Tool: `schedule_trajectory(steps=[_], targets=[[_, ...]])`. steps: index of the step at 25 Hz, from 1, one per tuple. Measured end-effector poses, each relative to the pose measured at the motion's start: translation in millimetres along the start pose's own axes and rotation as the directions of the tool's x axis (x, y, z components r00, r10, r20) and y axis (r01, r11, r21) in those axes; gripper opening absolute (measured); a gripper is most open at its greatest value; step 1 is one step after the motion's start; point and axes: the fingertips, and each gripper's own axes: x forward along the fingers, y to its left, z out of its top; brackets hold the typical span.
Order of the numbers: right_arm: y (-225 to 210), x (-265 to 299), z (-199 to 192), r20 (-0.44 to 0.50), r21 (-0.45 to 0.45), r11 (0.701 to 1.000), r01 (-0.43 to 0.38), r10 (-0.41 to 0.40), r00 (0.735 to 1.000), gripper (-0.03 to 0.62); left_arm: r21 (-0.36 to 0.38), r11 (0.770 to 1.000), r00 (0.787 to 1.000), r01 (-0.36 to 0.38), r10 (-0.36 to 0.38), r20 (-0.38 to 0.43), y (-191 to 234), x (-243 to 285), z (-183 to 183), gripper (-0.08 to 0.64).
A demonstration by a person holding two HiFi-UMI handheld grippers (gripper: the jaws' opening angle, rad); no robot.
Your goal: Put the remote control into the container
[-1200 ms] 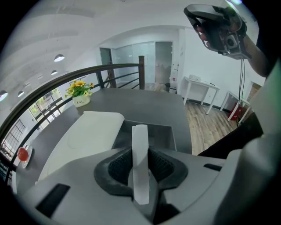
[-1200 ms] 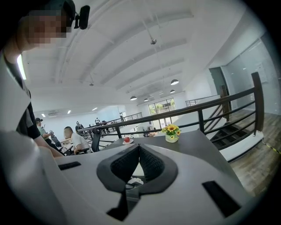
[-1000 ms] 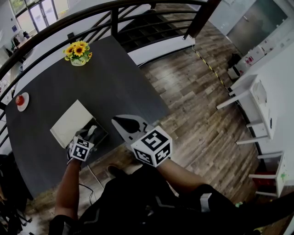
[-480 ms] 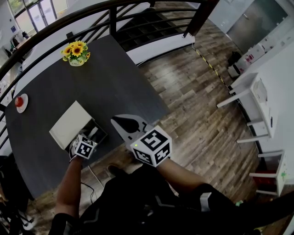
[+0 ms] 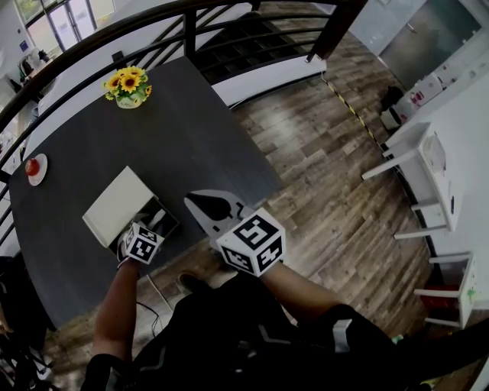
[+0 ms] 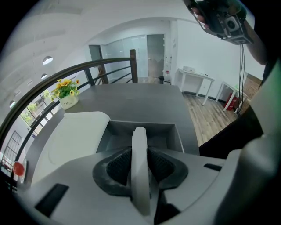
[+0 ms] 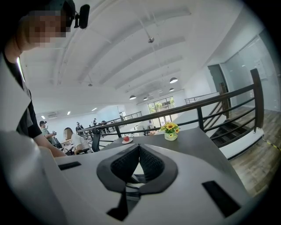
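Observation:
My left gripper (image 6: 139, 169) is shut on the white remote control (image 6: 139, 145), which stands edge-on between the black pads. Just beyond its tip lies the open grey container (image 6: 175, 134), with a white lid (image 6: 72, 140) lying to its left. In the head view the left gripper (image 5: 145, 238) hovers at the container's (image 5: 164, 221) near side, beside the lid (image 5: 116, 205). My right gripper (image 5: 205, 203) is held over the table's near edge to the right of the container. Its jaws meet at the tips with nothing between them (image 7: 138, 146).
The dark table (image 5: 183, 137) carries a vase of sunflowers (image 5: 127, 85) at the far side and a red apple on a plate (image 5: 35, 168) at the left. A black railing (image 5: 153, 23) curves behind. Wooden floor (image 5: 344, 176) and white desks lie to the right.
My left gripper has shifted slightly right and closer over the container with the remote in it. The right gripper has stayed put.

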Motion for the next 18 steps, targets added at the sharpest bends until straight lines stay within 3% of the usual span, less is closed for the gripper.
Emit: schedule_trajectory(steps=[3, 18], targets=[[-0.5, 0.4, -0.2, -0.001, -0.002, 1.0, -0.001, 0.001, 1.0, 0.002, 0.031, 0.999, 1.0, -0.025, 0.024, 0.018, 1.1, 0.2, -0.1, 0.11], [1.4, 5.4, 9.2, 0.005, -0.021, 0.999, -0.04, 0.04, 0.999, 0.002, 0.048, 0.996, 0.988, -0.073, 0.066, 0.138, 3.6, -25.9, 16.1, 0.112]])
